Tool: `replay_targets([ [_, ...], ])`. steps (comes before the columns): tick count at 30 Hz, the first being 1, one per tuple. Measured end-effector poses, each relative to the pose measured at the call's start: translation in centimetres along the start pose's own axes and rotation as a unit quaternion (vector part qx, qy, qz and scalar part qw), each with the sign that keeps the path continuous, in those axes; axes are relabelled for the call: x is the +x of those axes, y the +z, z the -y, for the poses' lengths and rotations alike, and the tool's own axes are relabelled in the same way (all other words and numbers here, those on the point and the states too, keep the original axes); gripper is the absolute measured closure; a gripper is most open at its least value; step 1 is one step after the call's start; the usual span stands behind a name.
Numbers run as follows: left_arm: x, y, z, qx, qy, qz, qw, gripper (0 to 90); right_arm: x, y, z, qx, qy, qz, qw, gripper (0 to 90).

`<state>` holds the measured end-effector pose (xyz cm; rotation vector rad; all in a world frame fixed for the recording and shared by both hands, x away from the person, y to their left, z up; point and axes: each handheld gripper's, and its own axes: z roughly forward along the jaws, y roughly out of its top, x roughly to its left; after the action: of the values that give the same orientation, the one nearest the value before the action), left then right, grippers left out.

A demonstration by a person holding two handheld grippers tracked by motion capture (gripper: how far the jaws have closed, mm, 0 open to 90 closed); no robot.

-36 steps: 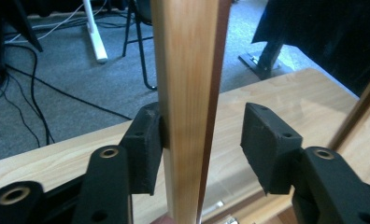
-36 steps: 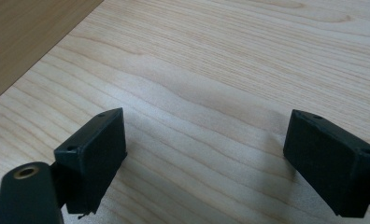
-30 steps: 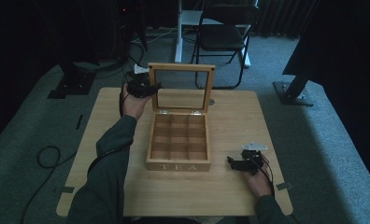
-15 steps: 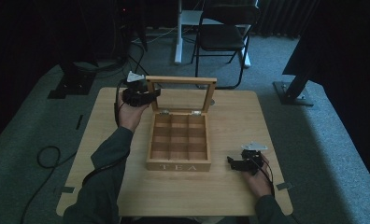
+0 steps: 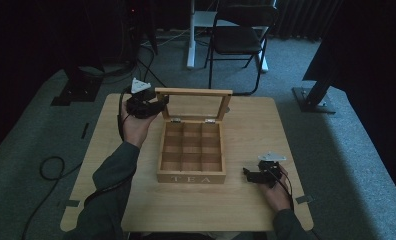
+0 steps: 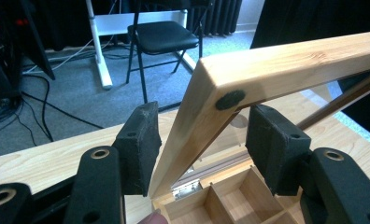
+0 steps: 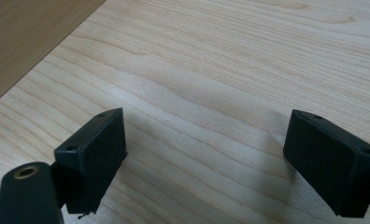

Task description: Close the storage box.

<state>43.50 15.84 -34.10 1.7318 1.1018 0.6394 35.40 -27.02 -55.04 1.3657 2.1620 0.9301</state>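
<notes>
Tea box (image 5: pixel 191 152) at the desk's middle, its lid (image 5: pixel 193 92) raised.
Nine compartments show empty. The left gripper (image 6: pixel 199 149) brackets the lid's corner, jaws wide, one pad (image 6: pixel 138 140) touching the frame; closing or filling appears left. The right gripper (image 7: pixel 206 154) rests wide open, empty, near the desk's (image 5: pixel 246 210) right edge.
</notes>
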Motion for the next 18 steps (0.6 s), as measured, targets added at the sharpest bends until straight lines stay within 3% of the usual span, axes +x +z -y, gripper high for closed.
replay_targets([
  [7,-0.8,-1.1,0.1,0.009,0.017,-0.015,0.9997,45.9,0.0,0.0,0.0,0.000,0.000,0.000,1.0000,12.8],
  [18,-1.8,-2.2,0.9,0.017,0.030,-0.016,0.9993,49.2,0.0,0.0,0.0,0.000,0.001,-0.001,1.0000,12.8],
])
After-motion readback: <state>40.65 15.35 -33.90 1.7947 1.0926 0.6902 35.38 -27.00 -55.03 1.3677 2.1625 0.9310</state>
